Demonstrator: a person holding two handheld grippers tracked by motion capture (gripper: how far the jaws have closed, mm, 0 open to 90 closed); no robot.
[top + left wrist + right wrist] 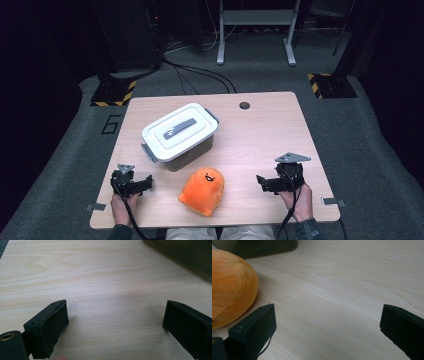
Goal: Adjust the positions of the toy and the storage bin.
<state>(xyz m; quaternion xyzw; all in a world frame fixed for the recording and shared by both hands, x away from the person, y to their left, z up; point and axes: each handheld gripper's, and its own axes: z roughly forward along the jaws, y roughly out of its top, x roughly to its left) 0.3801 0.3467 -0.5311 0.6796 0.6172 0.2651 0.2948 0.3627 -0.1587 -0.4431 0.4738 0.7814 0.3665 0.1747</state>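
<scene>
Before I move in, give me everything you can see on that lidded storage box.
The storage box has a white lid, closed, with a grey handle lying flat along its top and grey side latches. Its body looks like dark, smoky translucent plastic; contents cannot be made out. It stands upright, turned at an angle, on the wooden table, left of centre. The orange plush toy lies just in front of it; whether they touch is unclear. Neither gripper touches it.

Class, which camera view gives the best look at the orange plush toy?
The high view: the whole plush toy lies on the table in front of the lidded box, its face showing. The right gripper view catches one rounded orange side. The left gripper view looks along bare wood.
</scene>
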